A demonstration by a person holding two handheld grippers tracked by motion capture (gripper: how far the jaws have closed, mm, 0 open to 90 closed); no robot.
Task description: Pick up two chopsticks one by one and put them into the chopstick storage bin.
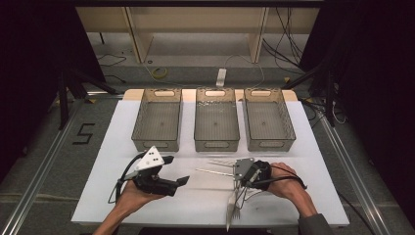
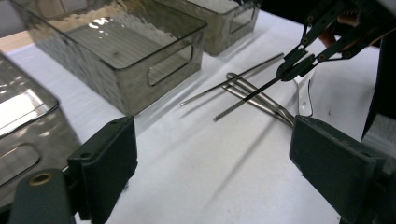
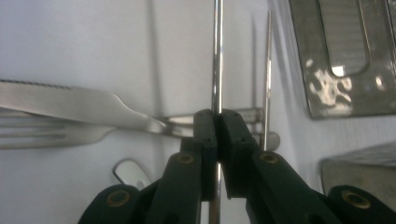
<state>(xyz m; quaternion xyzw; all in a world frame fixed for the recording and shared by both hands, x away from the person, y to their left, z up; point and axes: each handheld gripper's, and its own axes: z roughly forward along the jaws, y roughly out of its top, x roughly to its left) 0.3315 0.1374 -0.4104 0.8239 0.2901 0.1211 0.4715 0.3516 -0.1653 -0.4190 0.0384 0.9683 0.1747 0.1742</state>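
White table carries three grey bins across the upper middle of the high view. Left gripper, lower left, jaws wide apart, empty. Right gripper clamps a metal chopstick; its long axis runs straight up the right gripper view. The left gripper view shows the chopstick slanting down-left above a fork. A knife lies crosswise in the right gripper view.

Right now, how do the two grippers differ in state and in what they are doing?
The right gripper has its jaws shut on a thin metal chopstick; the left gripper has its jaws wide open with nothing between them. The right gripper is over the pile of cutlery; the left gripper is over bare white tabletop, apart from the cutlery. Both are hand-held, with black jaws, in front of the three grey bins.
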